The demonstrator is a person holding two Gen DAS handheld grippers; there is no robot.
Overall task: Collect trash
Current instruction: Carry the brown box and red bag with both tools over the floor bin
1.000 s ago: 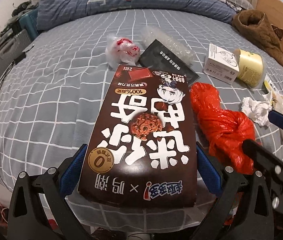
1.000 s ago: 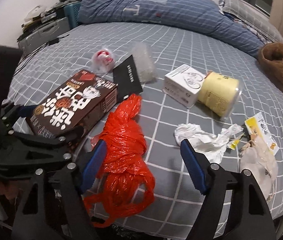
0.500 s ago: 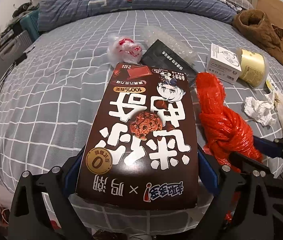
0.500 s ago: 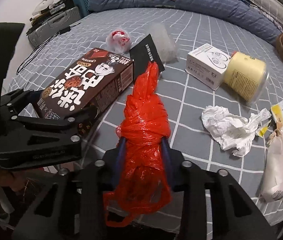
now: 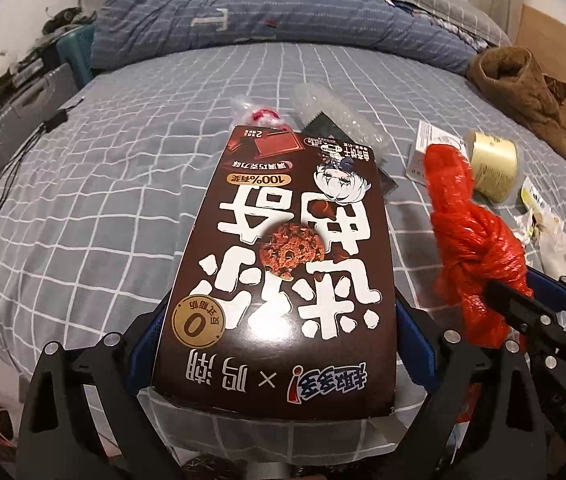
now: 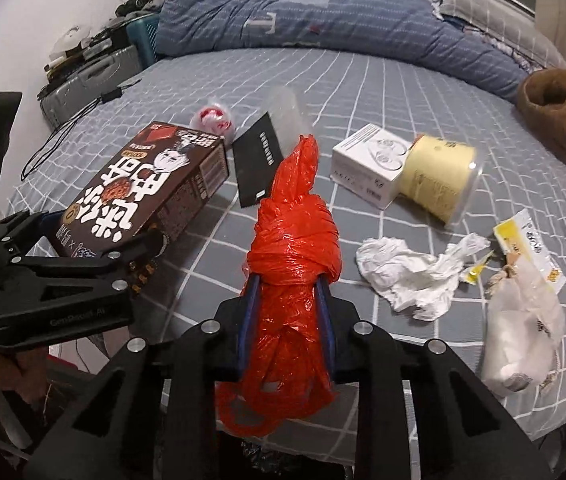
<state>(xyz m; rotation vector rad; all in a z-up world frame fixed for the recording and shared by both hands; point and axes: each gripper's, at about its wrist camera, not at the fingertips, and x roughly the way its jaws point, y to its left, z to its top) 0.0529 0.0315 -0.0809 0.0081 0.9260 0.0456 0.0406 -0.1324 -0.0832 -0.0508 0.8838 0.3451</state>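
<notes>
right hand-held gripper [image 6: 287, 292] is closing its blue pads on the knotted red plastic bag [image 6: 293, 248], which stands up between them, its twisted tip pointing away over the bed [image 6: 363, 88]. left hand-held gripper [image 5: 279, 344] is clamped on the near end of the brown biscuit box [image 5: 283, 264], just left of the red bag. crumpled white tissue [image 6: 407, 272] lies on the bed to the right of the red bag, apart from it.
</notes>
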